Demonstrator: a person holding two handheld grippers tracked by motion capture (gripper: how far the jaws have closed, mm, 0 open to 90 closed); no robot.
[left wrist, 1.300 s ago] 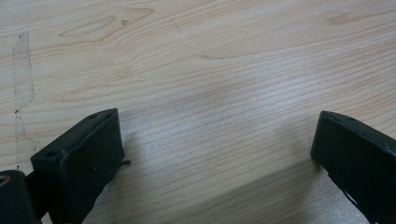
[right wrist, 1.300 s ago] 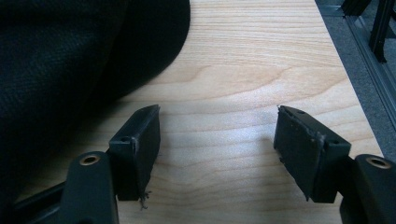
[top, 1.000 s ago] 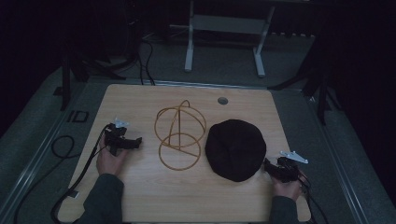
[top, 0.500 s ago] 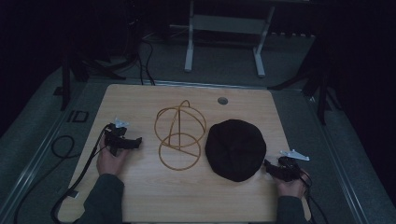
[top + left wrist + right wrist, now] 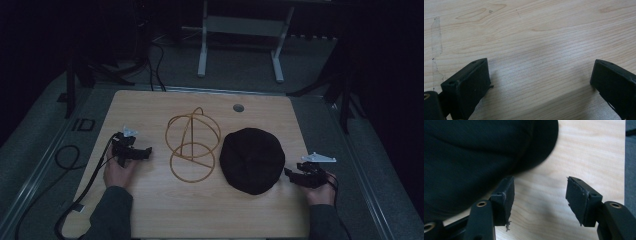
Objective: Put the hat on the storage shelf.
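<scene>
My right gripper (image 5: 291, 173) gapes empty, its left jaw at the hat's (image 5: 252, 159) rim. My left gripper (image 5: 146, 152) gapes over bare bench (image 5: 150, 107), wire frame (image 5: 192, 147) just ahead.

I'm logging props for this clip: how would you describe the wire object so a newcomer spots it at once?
Start at the light wooden table and look left of its middle. The gold wire frame stands there, a flat ring on the tabletop with crossed hoops rising into an open dome. The black cap to its right is solid, dark cloth; the frame is see-through.
</scene>
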